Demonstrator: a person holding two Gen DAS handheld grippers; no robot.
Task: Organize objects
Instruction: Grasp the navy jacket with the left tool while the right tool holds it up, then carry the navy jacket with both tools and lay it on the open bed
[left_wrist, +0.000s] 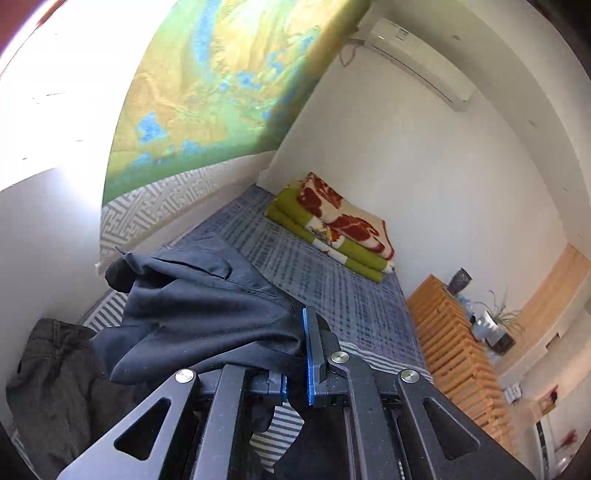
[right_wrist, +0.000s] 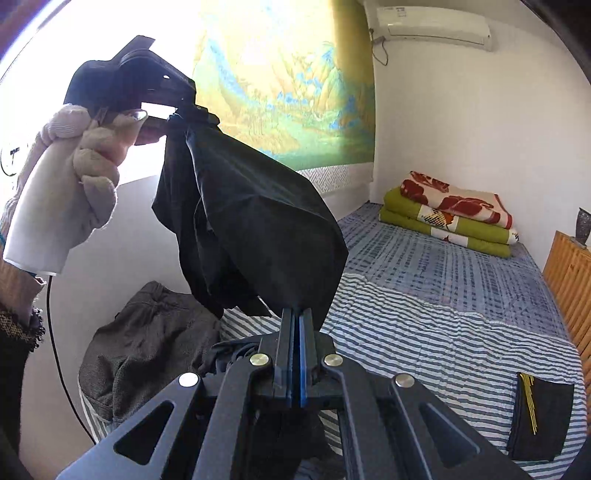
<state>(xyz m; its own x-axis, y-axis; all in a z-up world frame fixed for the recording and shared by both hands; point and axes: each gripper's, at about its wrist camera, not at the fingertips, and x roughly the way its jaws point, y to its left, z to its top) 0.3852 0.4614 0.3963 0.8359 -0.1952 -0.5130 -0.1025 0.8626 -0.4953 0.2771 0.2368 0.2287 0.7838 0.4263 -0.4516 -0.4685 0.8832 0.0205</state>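
A folded stack of green and red-patterned blankets (right_wrist: 448, 214) lies at the far end of the bed (right_wrist: 424, 295), against the wall. A grey garment (right_wrist: 147, 350) is heaped at the bed's near left edge, and a black pouch with yellow sticks (right_wrist: 541, 421) sits near the bed's near right corner. A wooden slatted cabinet (left_wrist: 458, 354) stands along the bed's right edge, and a landscape hanging (right_wrist: 288, 85) covers the wall behind.

The dark cloth (right_wrist: 251, 229) hangs in the air above the near left part of the bed, stretched between both claws. The left claw (right_wrist: 184, 114), raised high in a gloved hand (right_wrist: 74, 173), is clamped on the cloth's upper end. The right claw (right_wrist: 296, 321), lower and angled downward, is pinched tight on its lower end.
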